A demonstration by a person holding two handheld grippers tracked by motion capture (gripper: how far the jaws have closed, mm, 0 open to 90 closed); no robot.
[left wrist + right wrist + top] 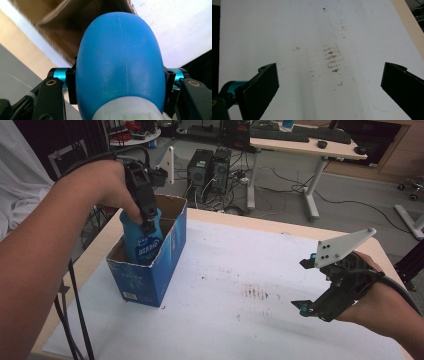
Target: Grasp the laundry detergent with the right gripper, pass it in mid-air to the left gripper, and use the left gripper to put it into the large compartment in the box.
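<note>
My left gripper (148, 226) points down and is shut on a blue plastic bottle (141, 242) with white lettering. The bottle hangs partly inside an open blue cardboard box (150, 277) at the table's left. In the left gripper view both pads (71, 86) press the bottle (120, 57) at its sides; its white cap is nearest the camera and the box's brown inside (62, 27) lies beyond it. My right gripper (301, 284) hovers at the right, open with nothing between its jaws. It (329, 85) looks down on the white sheet (312, 30).
A white sheet (240, 265) covers the wooden table (260, 222) and carries brown smudges (256, 292) left of the right gripper. Beyond the far edge stand computer towers (210, 167) and a desk (305, 145). A black cable (75, 310) hangs by the left forearm.
</note>
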